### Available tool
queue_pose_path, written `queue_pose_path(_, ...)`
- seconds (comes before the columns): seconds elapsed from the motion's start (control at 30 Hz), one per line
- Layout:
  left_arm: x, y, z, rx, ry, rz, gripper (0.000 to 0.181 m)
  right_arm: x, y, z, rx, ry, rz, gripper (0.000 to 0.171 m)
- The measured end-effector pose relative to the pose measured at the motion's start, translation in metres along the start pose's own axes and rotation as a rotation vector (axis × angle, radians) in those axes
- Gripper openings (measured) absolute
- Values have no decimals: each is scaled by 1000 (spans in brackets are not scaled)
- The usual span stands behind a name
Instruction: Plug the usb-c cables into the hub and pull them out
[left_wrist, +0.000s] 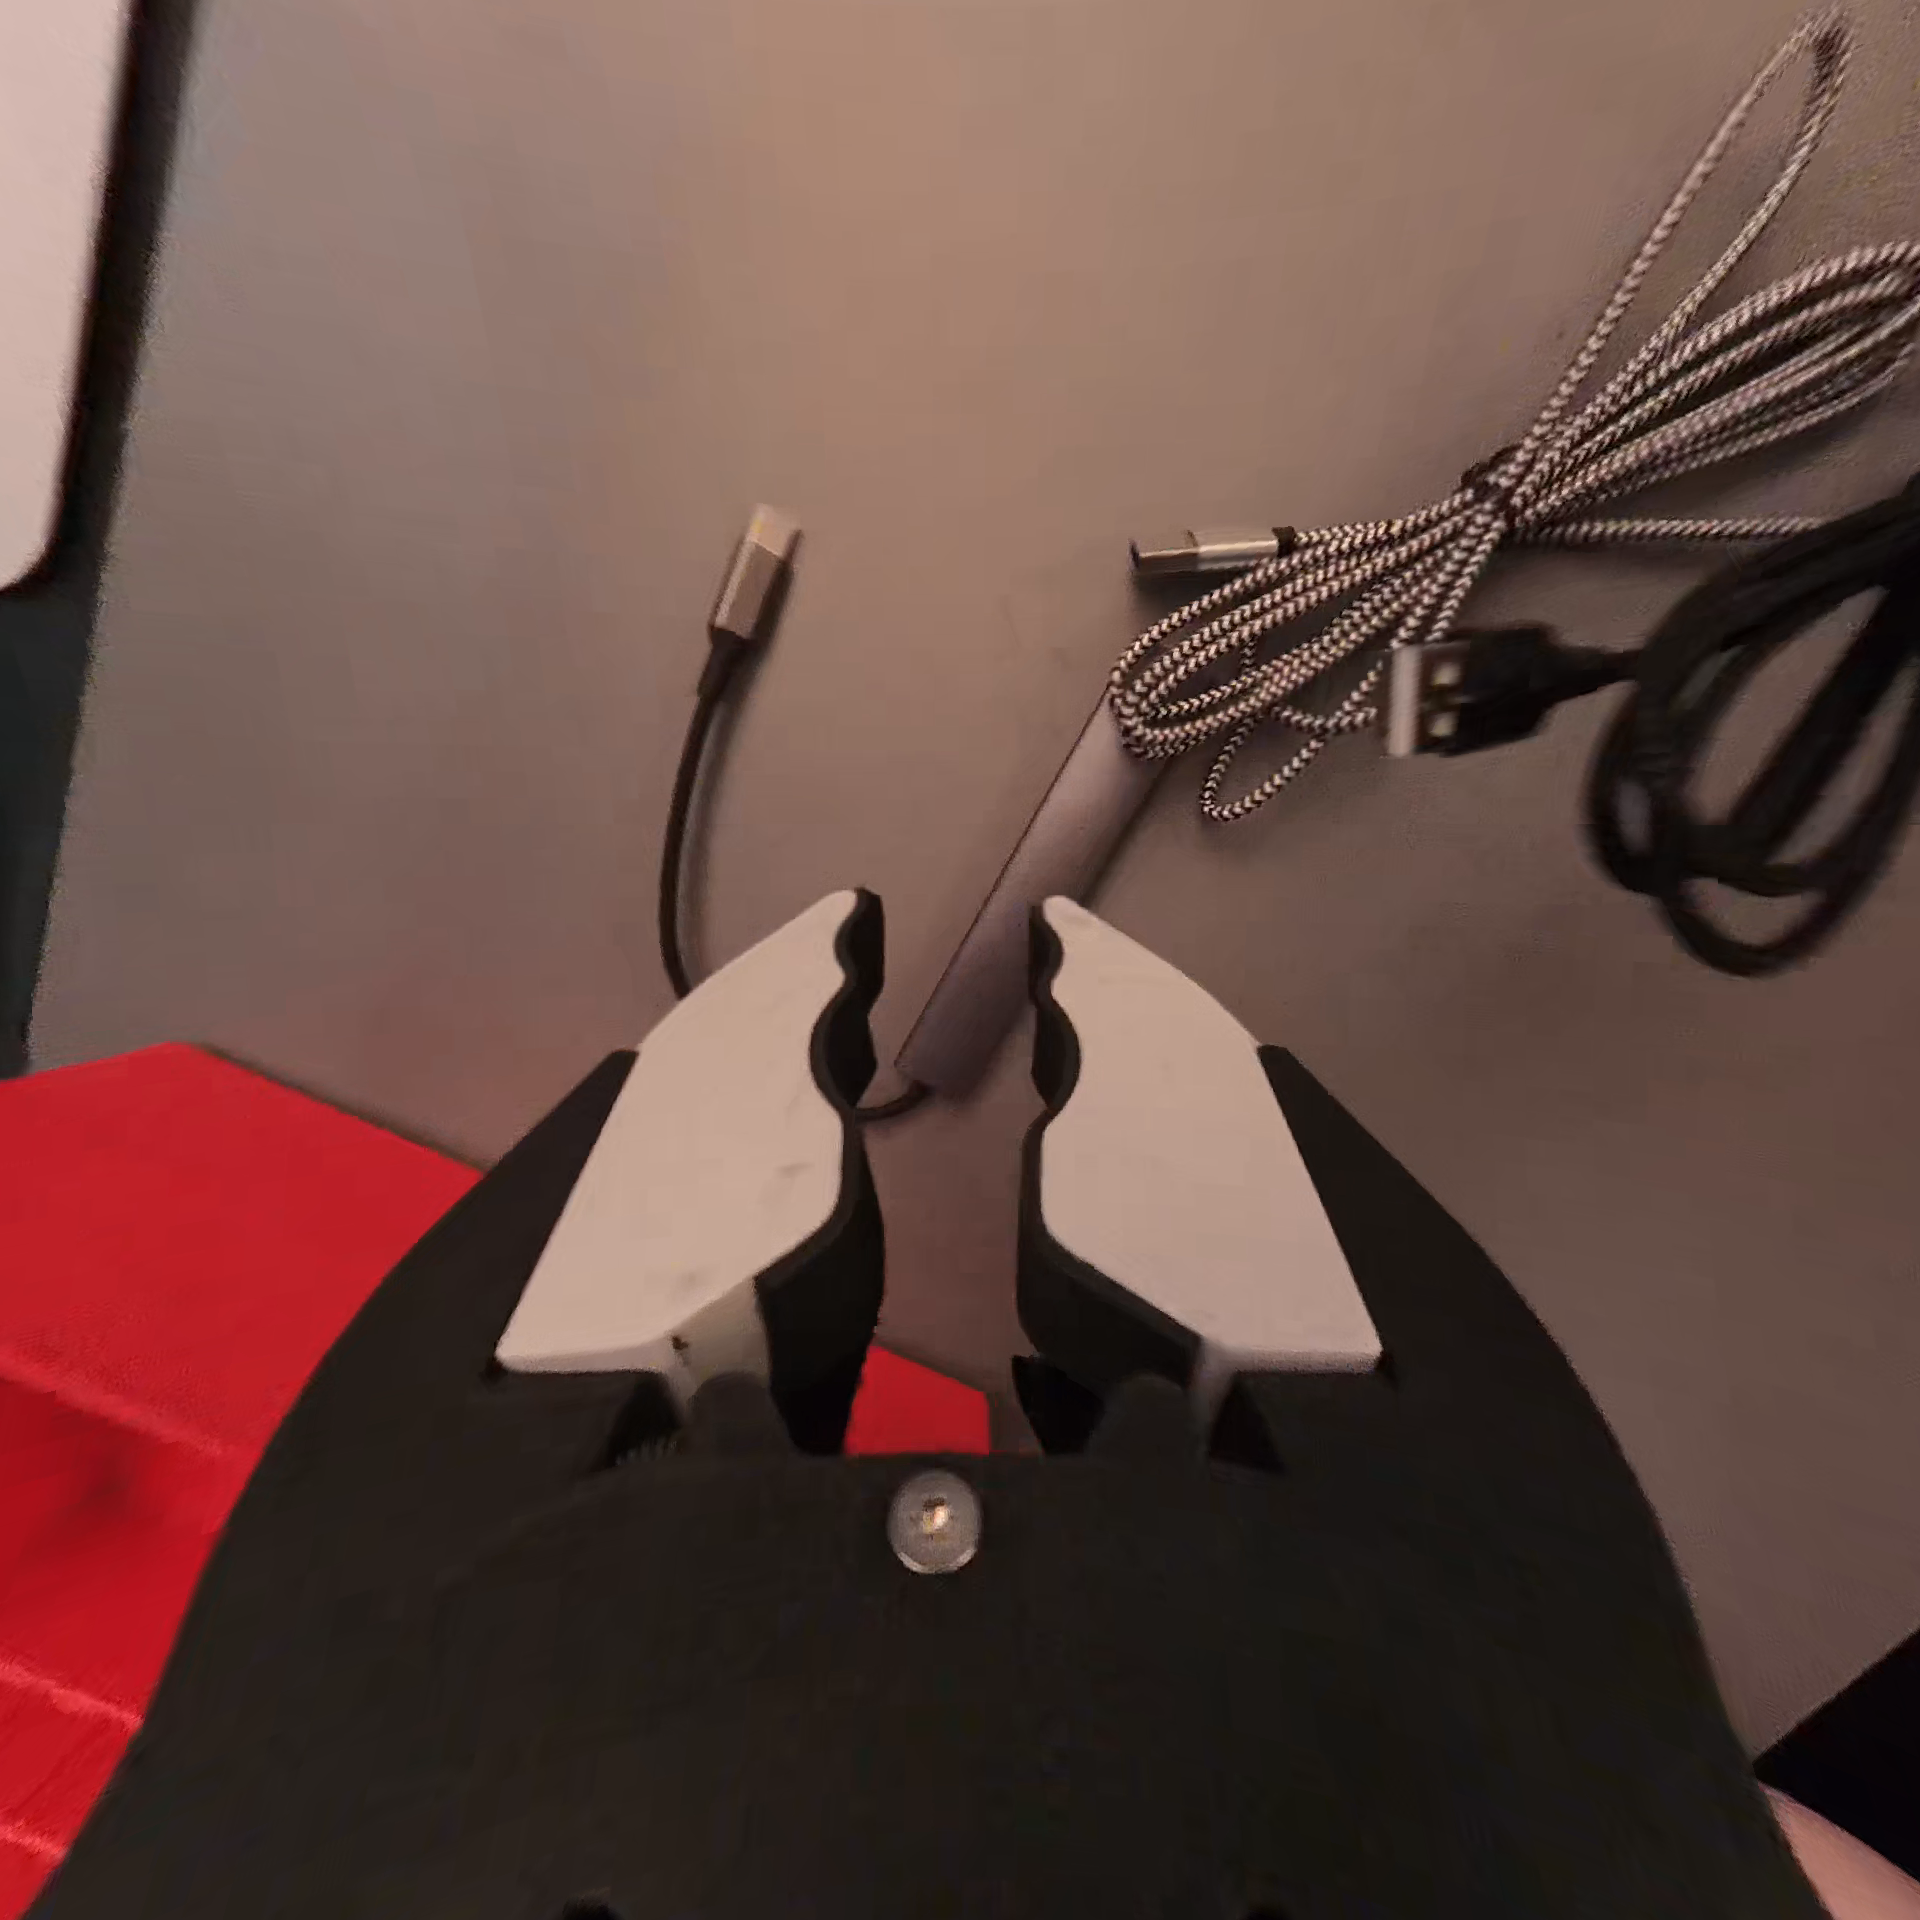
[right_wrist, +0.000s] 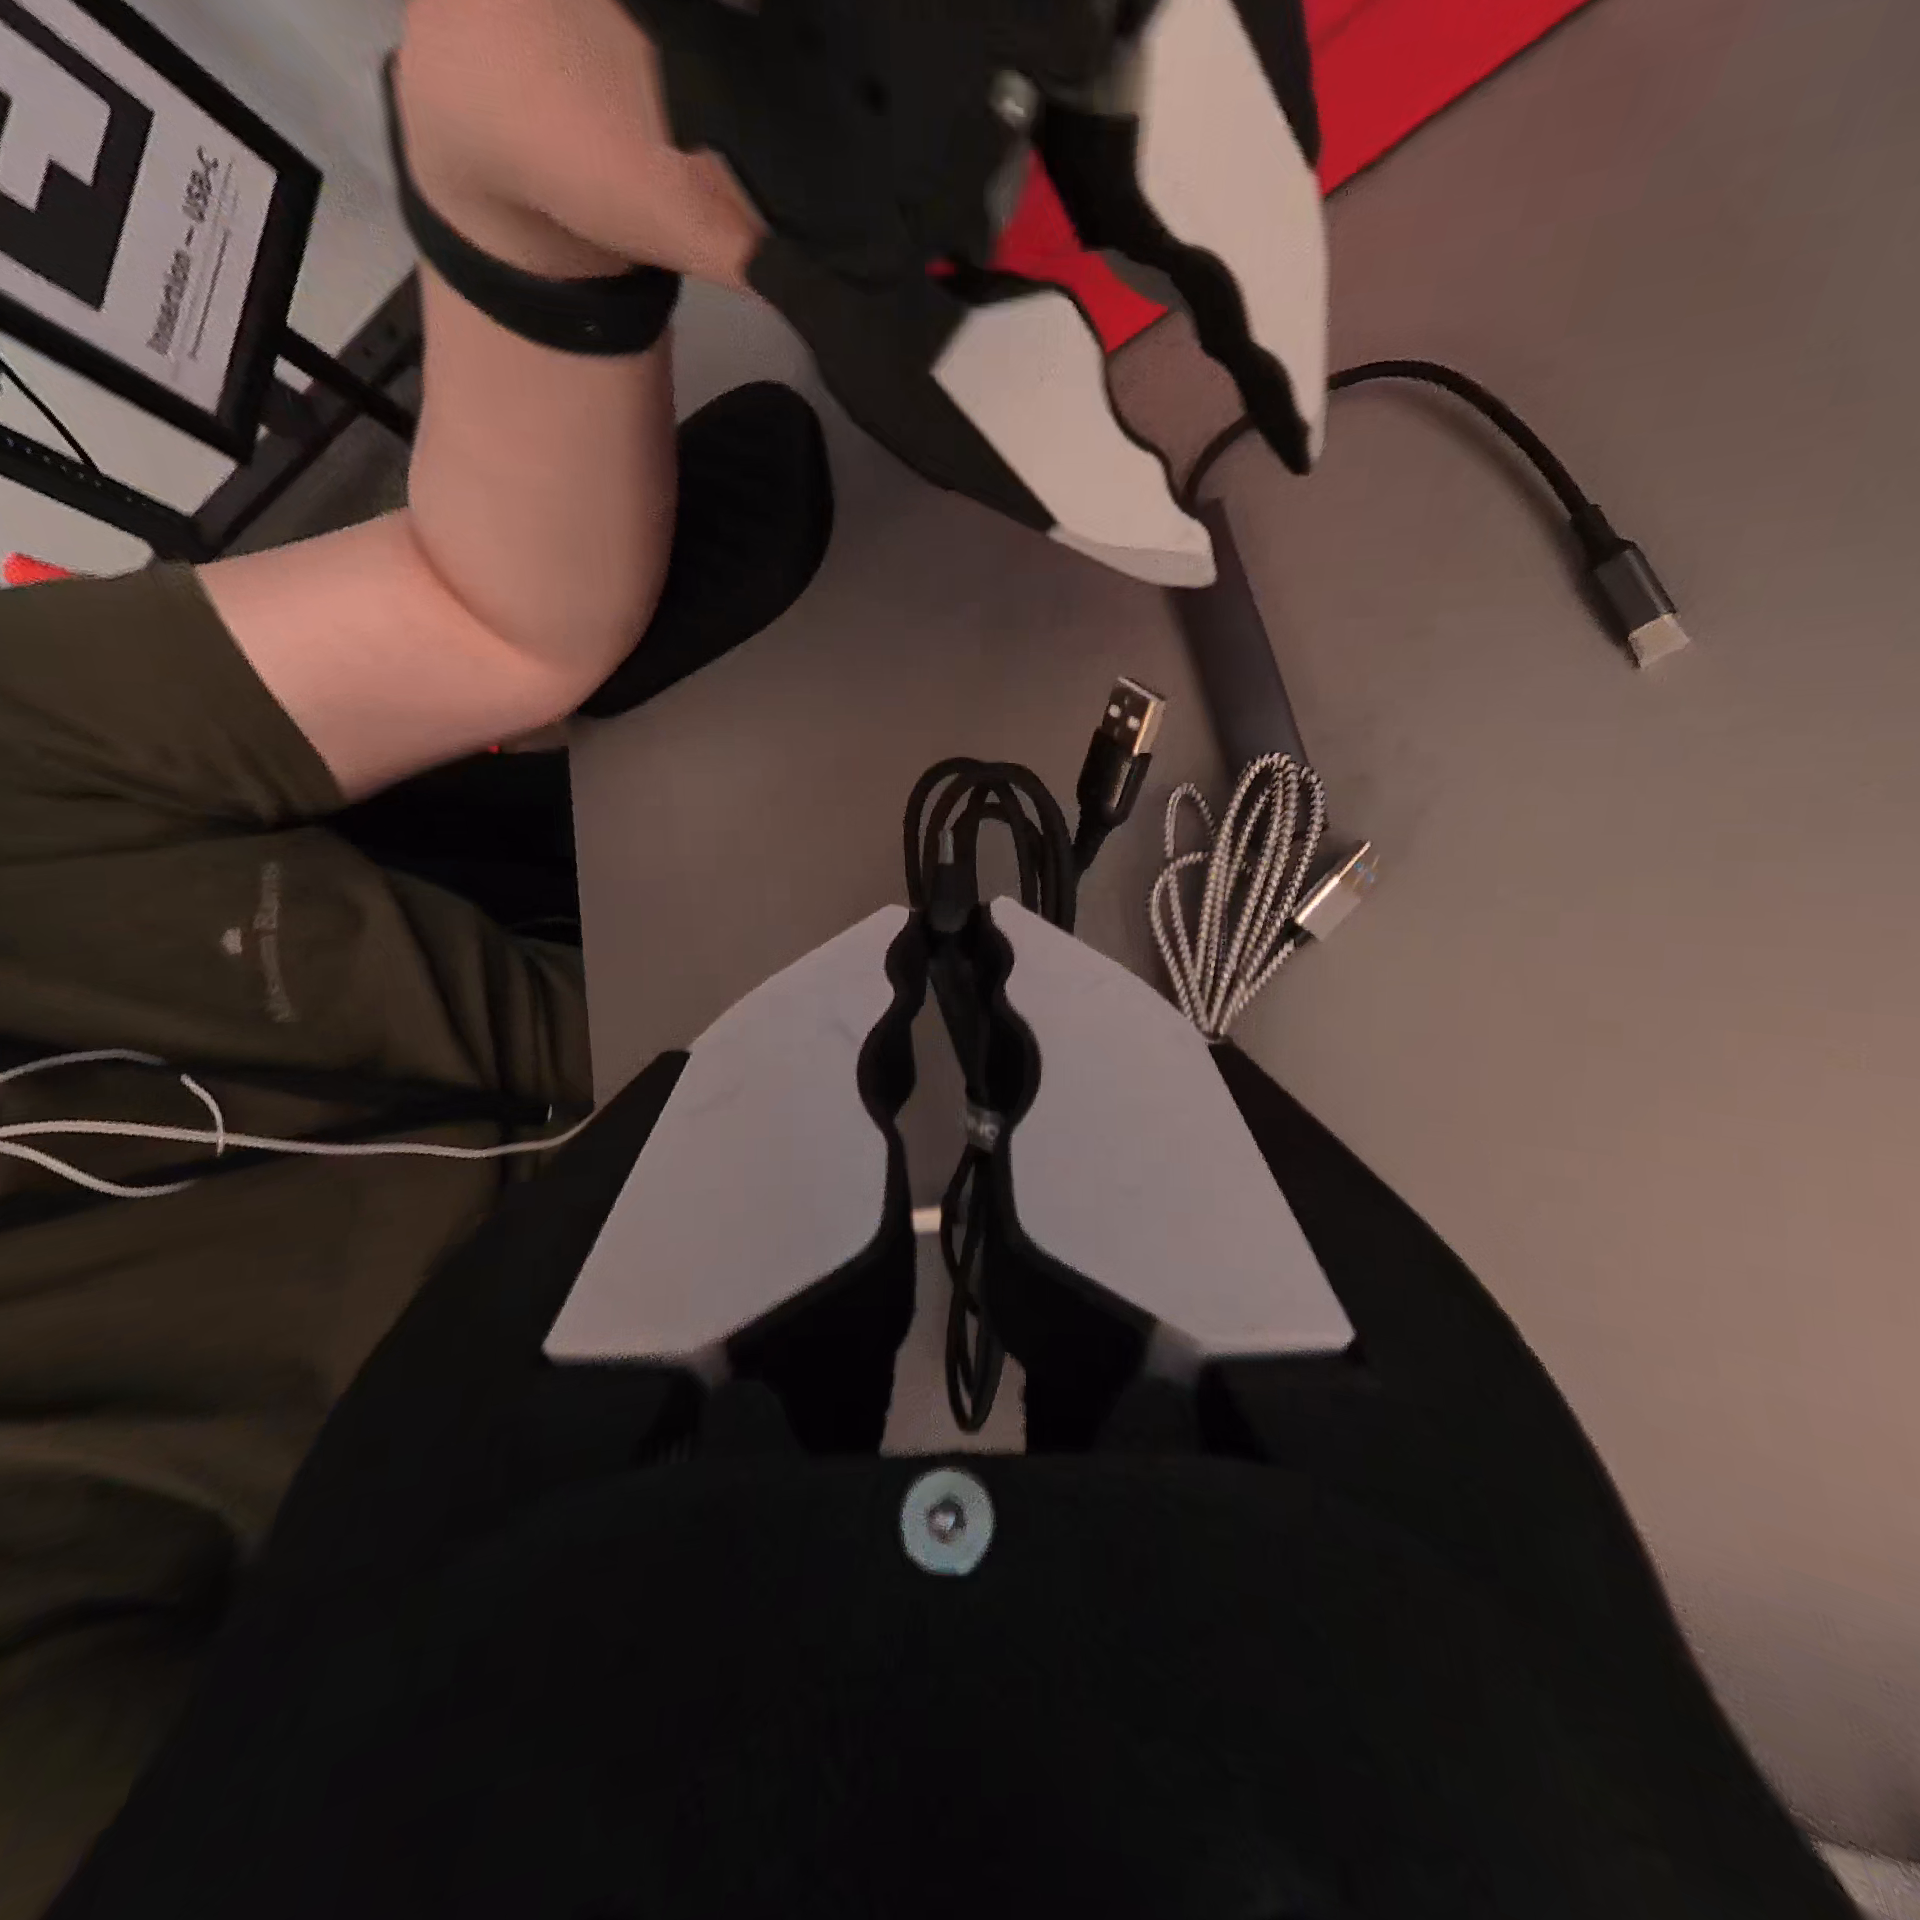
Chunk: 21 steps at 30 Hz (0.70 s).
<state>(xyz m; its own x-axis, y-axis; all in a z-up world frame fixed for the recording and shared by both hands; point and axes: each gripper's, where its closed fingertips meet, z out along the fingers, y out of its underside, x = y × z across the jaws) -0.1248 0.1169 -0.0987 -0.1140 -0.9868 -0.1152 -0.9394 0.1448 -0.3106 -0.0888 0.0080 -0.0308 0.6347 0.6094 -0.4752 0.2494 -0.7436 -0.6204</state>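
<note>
A: Left gripper sits low over the grey table, jaws parted, with the near end of the grey hub lying between the fingertips. Touching it? Can't tell.

B: The hub's own short black lead curls off left, plug resting on the table.

A: Over on the right gripper, jaws nearly together, pinched on the black cable bundle, loops poking past the tips.

B: The striped cable lies just beside it, against the hub's far end. Red cloth at the table's edge.
</note>
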Motion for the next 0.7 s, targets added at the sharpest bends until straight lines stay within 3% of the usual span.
queue_pose_path(0.23,2,20,37,-181,-40,59,42,-20,15,-40,-18,-17,-94,9)
queue_pose_path(0.43,3,33,51,-240,26,-34,56,-33,13,-62,35,-16,-149,9)
queue_pose_path(0.7,12,41,53,-281,84,-102,54,-34,12,-67,39,1,-174,9)
